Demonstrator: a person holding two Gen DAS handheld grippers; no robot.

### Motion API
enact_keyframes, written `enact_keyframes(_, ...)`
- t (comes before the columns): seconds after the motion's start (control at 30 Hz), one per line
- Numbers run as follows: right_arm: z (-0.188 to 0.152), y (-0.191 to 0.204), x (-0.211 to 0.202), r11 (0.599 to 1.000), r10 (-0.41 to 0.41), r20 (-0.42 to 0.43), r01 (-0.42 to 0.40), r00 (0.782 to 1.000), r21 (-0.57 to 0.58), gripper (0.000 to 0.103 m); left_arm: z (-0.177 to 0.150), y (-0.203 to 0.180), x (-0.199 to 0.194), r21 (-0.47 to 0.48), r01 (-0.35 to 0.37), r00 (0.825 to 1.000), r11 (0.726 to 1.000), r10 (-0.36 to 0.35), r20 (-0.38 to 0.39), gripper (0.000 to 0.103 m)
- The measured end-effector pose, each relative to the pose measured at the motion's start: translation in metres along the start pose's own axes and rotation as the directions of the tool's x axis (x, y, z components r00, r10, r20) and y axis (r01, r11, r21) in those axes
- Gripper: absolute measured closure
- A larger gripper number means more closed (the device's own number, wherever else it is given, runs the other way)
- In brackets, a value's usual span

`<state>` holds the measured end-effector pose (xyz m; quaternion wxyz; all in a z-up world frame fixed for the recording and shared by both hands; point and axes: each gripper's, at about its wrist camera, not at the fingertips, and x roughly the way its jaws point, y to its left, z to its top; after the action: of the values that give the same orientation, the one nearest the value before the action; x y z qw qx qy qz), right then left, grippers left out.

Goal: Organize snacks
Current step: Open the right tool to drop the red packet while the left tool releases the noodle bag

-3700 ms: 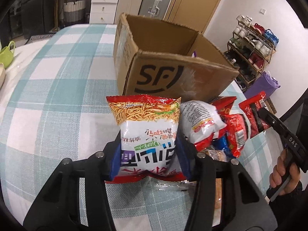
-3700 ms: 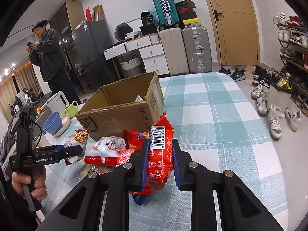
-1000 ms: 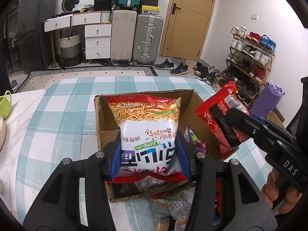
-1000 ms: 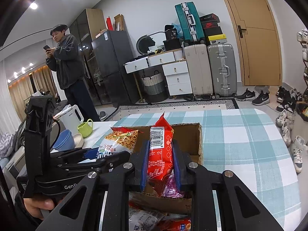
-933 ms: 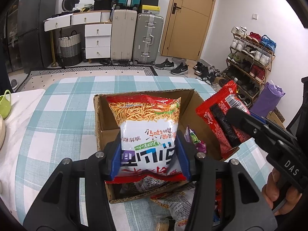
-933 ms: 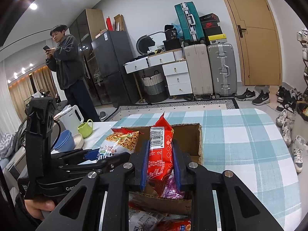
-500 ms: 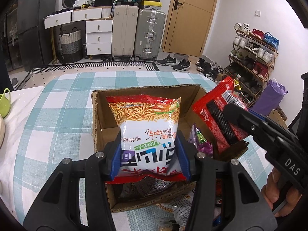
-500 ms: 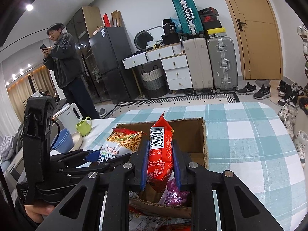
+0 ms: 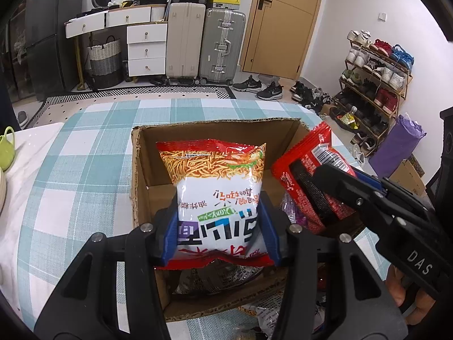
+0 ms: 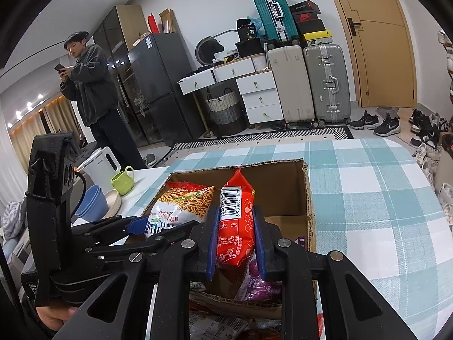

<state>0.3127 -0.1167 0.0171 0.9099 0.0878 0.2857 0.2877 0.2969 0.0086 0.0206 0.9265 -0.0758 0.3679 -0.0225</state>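
Both snack packets (image 9: pixel 218 187) lower over box (image 9: pixel 141 170)

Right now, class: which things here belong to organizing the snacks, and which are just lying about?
Belongs to the job:
- noodle snack bag
- red packet
- cardboard box
- purple packet

Lying about:
- green mug
- blue bowls
- kettle

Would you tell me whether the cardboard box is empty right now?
No, the cardboard box already holds a purple packet and another wrapper on its floor.
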Motion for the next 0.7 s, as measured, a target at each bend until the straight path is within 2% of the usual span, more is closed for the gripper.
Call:
enact_keyframes(0.43, 0.001, -0.005, 0.004, 0.999, 0.021, -0.008, -0.021, 1.000, 0.036, 0.081, 0.001, -0.008, 0.005, 0.031, -0.013, 1.000, 0.999, 0.014, -0.019, 0.056)
enact_keyframes(0.7, 0.003, 0.002, -0.008, 0.999, 0.042, 0.005, -0.042, 0.999, -0.010, 0.081, 0.002, -0.011, 0.002, 0.030, -0.012, 1.000, 0.999, 0.013, -0.026, 0.056)
